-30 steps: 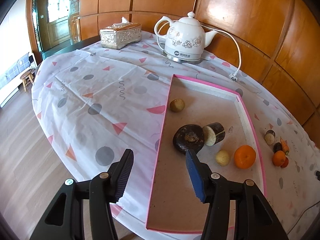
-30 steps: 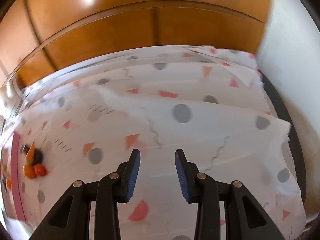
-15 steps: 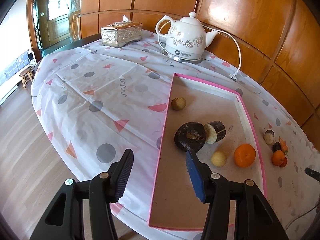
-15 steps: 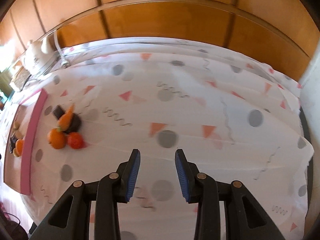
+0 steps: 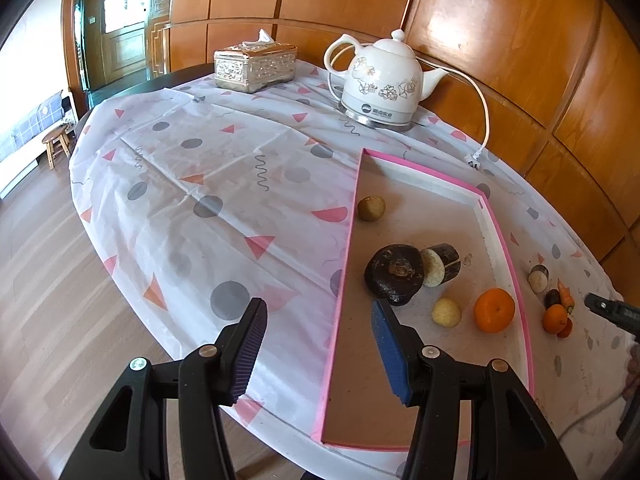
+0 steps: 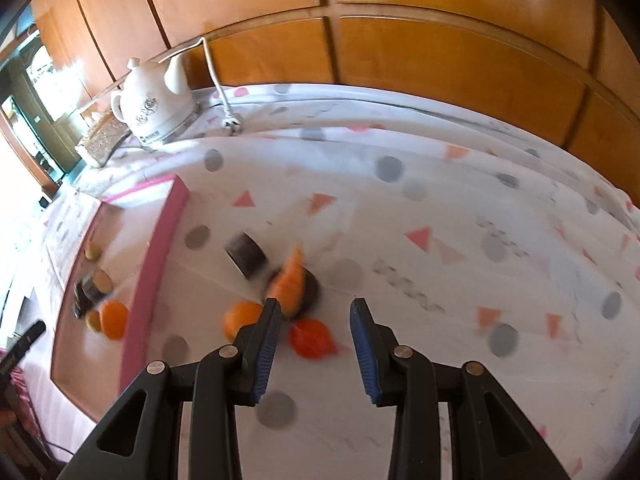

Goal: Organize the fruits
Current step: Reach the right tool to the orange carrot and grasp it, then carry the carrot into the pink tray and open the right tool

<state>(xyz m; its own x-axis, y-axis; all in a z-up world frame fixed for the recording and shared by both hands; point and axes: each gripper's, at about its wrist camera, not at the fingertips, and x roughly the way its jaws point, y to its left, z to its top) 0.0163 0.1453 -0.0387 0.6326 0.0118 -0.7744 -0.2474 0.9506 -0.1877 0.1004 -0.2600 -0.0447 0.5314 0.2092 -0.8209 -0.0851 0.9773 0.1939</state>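
The orange carrot point(image 6: 289, 280), blurred, apparently tapering up-right, lies across a dark round fruit point(image 6: 310, 289) on the table point(image 6: 440, 240) beside the pink tray point(image 6: 156, 264), beyond the empty, narrowly parted right claw point(image 6: 314, 346).

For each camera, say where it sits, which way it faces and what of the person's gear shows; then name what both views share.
Left wrist: on the left gripper, looking down over the table's near edge at the pink-rimmed tray and kettle; its own open fingers show, plus a dark tip, probably the right gripper, at the right edge.
Right wrist: on the right gripper, looking down at the loose fruit pile outside the tray; open fingers show.
Shared: tray, kettle, fruit pile, the orange in the tray.
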